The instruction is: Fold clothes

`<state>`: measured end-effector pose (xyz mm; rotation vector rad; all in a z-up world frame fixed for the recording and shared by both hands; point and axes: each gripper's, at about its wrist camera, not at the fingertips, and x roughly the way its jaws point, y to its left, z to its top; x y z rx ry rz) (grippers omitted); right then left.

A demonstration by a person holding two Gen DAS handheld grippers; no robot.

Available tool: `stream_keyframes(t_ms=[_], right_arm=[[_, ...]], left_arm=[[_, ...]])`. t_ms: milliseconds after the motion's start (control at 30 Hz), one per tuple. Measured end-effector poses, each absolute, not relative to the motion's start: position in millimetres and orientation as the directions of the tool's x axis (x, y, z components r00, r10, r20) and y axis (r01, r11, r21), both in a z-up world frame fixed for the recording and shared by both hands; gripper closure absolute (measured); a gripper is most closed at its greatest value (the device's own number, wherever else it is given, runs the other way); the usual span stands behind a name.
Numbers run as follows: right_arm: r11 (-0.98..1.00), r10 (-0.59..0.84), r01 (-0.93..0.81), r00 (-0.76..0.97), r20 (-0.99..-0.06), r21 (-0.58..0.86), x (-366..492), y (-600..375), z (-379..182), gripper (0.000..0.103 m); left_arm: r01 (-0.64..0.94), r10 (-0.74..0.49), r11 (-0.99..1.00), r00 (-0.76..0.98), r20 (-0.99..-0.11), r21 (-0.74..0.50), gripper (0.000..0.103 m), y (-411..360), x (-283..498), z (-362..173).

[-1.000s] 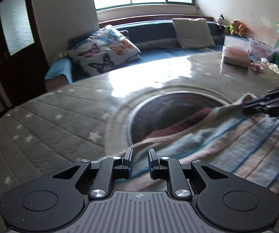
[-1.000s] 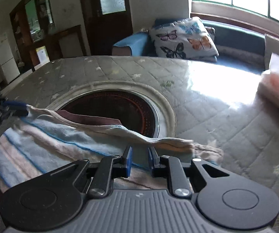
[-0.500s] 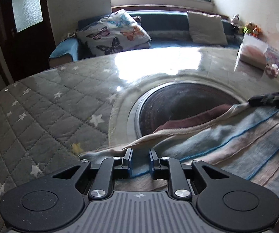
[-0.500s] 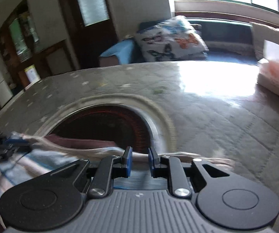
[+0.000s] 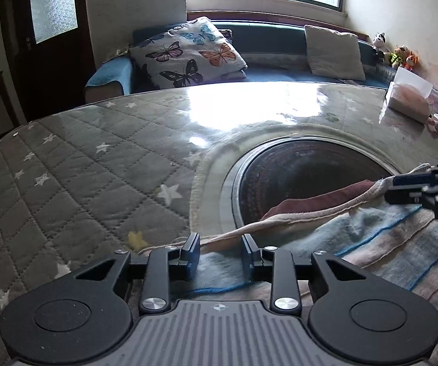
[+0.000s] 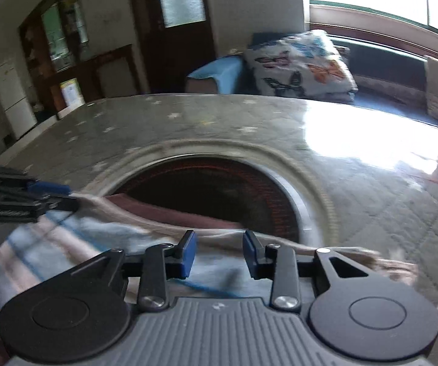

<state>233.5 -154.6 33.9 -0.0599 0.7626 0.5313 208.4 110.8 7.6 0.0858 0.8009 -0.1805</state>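
My striped towel [image 5: 380,244] lies on the near part of the counter [image 5: 75,183], its folded far edge draped over the rim of the dark round inset [image 5: 310,177]. My left gripper [image 5: 220,245] has just been spreading its jaws and stands released, the hem lying loose between the fingers; my right gripper [image 6: 219,250] has done the same at the other end of that edge. Beyond the hem the quilted, star-printed cover runs bare and glossy toward a sofa [image 5: 267,70] with a butterfly cushion [image 5: 188,55] under the window.
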Motion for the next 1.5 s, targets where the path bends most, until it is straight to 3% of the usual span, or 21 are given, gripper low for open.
stream_keyframes(t_ms=[300, 733, 1333, 1500], right_arm=[[0.788, 0.489, -0.611, 0.541, -0.684, 0.08, 211.4, -88.6, 26.9, 0.053], [0.675, 0.568, -0.737, 0.489, -0.662, 0.035, 157.1, -24.8, 29.4, 0.04], [0.565, 0.612, -0.822, 0.478, -0.63, -0.075, 82.0, 21.3, 23.4, 0.037], [0.567, 0.639, -0.823, 0.451, -0.623, -0.015, 81.5, 6.3, 33.7, 0.034]], left_arm=[[0.196, -0.109, 0.98, 0.675, -0.73, 0.035, 0.07, 118.9, 209.8, 5.7], [0.211, -0.13, 0.977, 0.674, -0.727, 0.021, 0.063, 128.7, 209.7, 3.2], [0.207, -0.134, 0.978, 0.68, -0.721, 0.014, 0.058, 132.0, 206.9, 1.1], [0.181, -0.12, 0.983, 0.694, -0.71, 0.01, 0.057, 135.0, 199.7, 7.3]])
